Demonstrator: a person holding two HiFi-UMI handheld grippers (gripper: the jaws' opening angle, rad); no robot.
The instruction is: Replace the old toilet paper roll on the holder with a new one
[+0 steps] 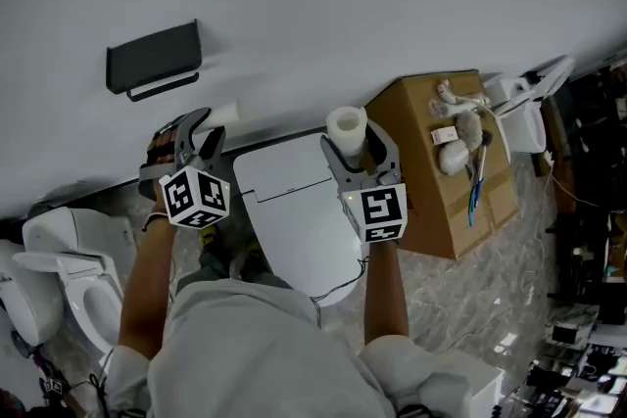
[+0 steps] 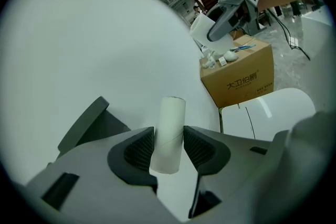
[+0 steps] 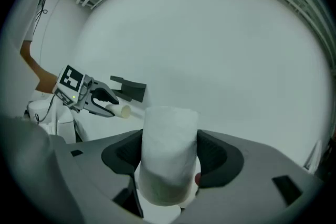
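Cardboard core (image 2: 169,128) in L tongs (image 2: 168,139); head view hides contact.

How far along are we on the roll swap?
Done: the black holder is bare, and the old cardboard tube is clamped in the left tool. In hand: the new toilet paper roll, gripped by the right tool. Left: mount it on the holder and discard the tube.

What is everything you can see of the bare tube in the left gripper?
The tube is a slim off-white cylinder, seemingly cardboard, with a faint spiral seam and no paper on it. The left gripper clamps its near half, ribbed pads pressing both sides. It juts beyond the jaws, in mid-air near the dark wall holder.
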